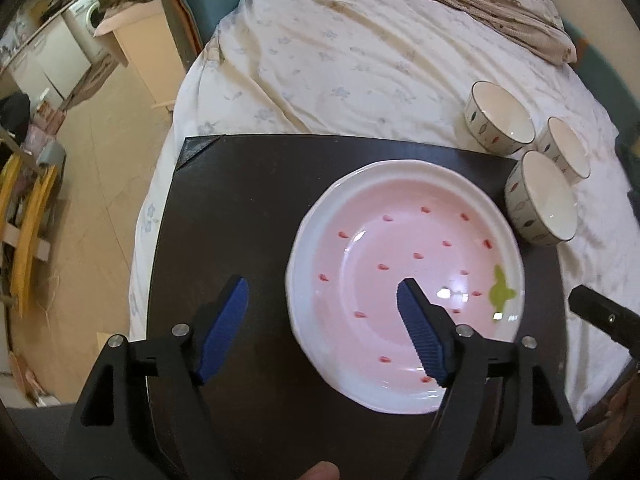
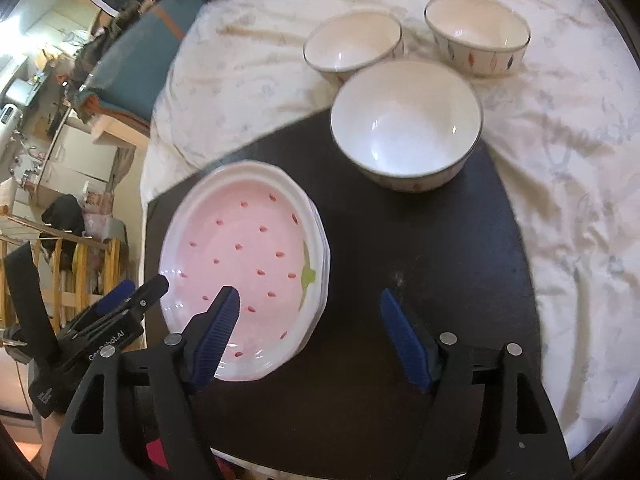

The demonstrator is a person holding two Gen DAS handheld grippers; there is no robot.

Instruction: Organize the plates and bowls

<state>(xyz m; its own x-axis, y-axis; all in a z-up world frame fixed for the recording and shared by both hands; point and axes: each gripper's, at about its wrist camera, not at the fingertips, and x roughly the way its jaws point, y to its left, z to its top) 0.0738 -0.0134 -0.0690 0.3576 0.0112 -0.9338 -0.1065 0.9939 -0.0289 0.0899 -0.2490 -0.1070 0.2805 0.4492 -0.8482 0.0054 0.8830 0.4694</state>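
The plates (image 2: pixel 256 264) sit stacked — how many lie under the top one cannot be told. In the right view the left gripper (image 2: pixel 132 296) is cut off at nine o'clock; in the left view only a tip of the right gripper (image 1: pixel 600 312) enters at three o'clock. A fingertip (image 1: pixel 320 472) pokes in at six o'clock — the rest is out of frame.

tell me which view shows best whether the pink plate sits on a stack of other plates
The right wrist view: it sees the pink plate from the side, so layered white rims show under its right edge, suggesting a stack. The left wrist view looks almost straight down on the plate, showing its pattern and top rim only.
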